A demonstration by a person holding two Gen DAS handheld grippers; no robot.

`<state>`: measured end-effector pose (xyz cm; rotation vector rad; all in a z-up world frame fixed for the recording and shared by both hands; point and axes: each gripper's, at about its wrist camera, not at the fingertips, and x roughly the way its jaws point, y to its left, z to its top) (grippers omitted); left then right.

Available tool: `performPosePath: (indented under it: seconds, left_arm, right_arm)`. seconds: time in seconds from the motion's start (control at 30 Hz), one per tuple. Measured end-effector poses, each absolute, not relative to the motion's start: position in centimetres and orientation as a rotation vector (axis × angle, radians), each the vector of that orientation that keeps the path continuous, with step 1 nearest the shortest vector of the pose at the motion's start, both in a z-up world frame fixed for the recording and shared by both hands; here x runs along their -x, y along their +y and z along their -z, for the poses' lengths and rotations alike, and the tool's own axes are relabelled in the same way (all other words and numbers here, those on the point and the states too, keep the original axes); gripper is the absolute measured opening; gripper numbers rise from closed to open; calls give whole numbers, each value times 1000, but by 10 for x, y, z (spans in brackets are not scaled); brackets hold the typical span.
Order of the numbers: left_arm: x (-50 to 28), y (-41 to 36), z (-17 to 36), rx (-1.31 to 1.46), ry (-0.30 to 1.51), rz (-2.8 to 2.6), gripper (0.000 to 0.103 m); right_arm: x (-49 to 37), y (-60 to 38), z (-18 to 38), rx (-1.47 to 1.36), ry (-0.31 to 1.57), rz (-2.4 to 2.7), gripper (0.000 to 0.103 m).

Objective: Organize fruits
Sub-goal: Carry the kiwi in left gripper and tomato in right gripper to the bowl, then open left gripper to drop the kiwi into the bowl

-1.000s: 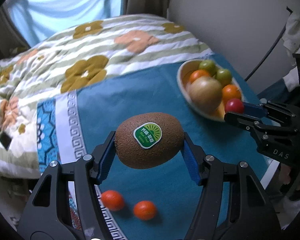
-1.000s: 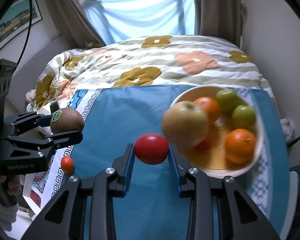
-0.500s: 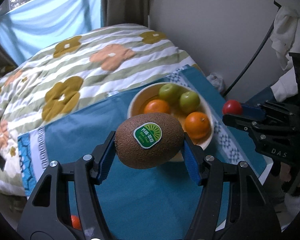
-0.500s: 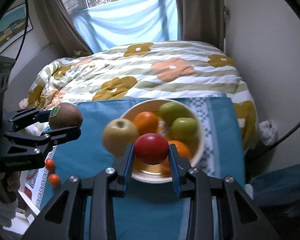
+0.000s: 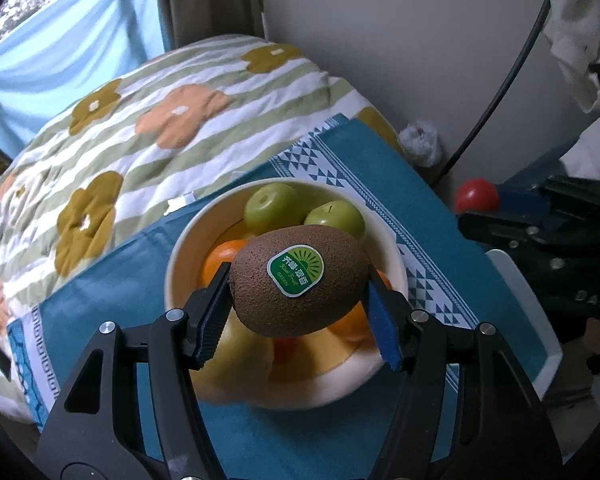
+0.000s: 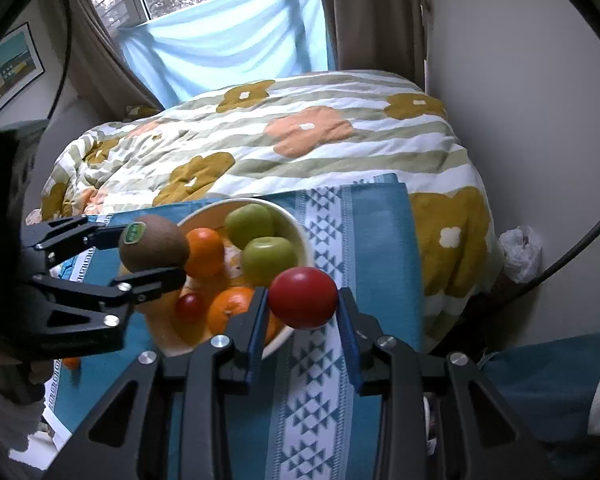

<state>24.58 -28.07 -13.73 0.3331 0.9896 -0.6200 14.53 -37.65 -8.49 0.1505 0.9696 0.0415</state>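
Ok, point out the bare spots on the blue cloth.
Free: the patterned band of the blue cloth right of the bowl, and the plain strip beyond it toward the bed. Crowded: the bowl itself, piled with fruit, and its left side, where the left gripper holds the kiwi.

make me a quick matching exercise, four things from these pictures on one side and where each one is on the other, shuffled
Things:
1. kiwi
2. red tomato
3. green apples
4. flowered quilt

Places:
A. lying in the white bowl
B. spread over the bed beyond the blue cloth
C. clamped in the left tool
D. clamped in the right tool

Pairs: 1-C, 2-D, 3-A, 4-B
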Motion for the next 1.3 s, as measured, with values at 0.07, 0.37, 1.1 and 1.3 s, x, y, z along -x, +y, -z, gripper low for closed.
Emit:
performPosePath:
  seconds: [0.07,0.37,1.1,1.3]
  left_arm:
    - [-248,-288,145,-349,1000,615,67]
    - [-250,-292,157,-360,1029,610,72]
    - [-247,-206,111,-244,953,465,102]
    - [-248,-184,111,-220,961,408,102]
  right_arm:
    - [-148,-382,89,-156,975,-42,31]
    - [-156,-394,97,-173,985,-60,31]
    - [-200,-346,94,-121,997,-202,31]
    - [-226,-327,109,-110,1047,-257,31]
